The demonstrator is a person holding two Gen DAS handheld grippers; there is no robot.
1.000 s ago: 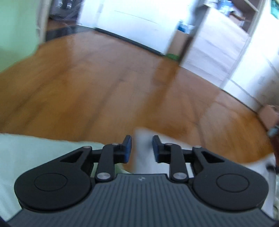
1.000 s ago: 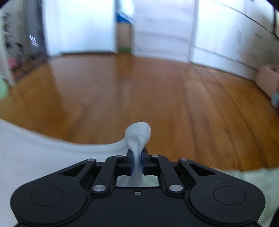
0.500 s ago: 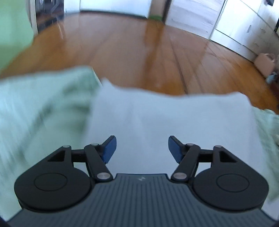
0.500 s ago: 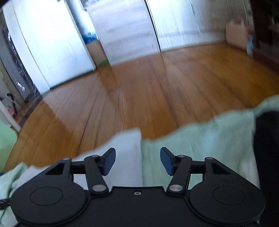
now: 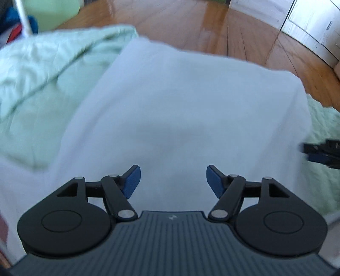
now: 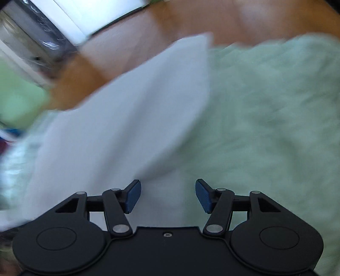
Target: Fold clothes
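Note:
A white garment [image 5: 180, 102] lies spread flat over a pale green sheet [image 5: 42, 70], folded into a broad rectangle. My left gripper [image 5: 173, 180] hovers above its near part, open, nothing between the blue pads. In the right wrist view the same white garment [image 6: 119, 127] runs diagonally across the green sheet [image 6: 265, 116], blurred. My right gripper [image 6: 167, 196] is over the garment's right edge, open and empty. The right gripper's fingertips [image 5: 318, 151] show at the right edge of the left wrist view, beside the garment.
Wooden floor [image 5: 233, 27] lies beyond the far edge of the sheet, with white cabinets [image 5: 314, 19] at the back right. A pale green bin [image 5: 53, 10] and coloured clothes [image 5: 12, 29] sit at the far left. A white door frame [image 6: 70, 23] stands past the floor.
Both grippers let go of the white garment and opened. Both tilted down from the floor toward the bed, and the garment now lies flat under them.

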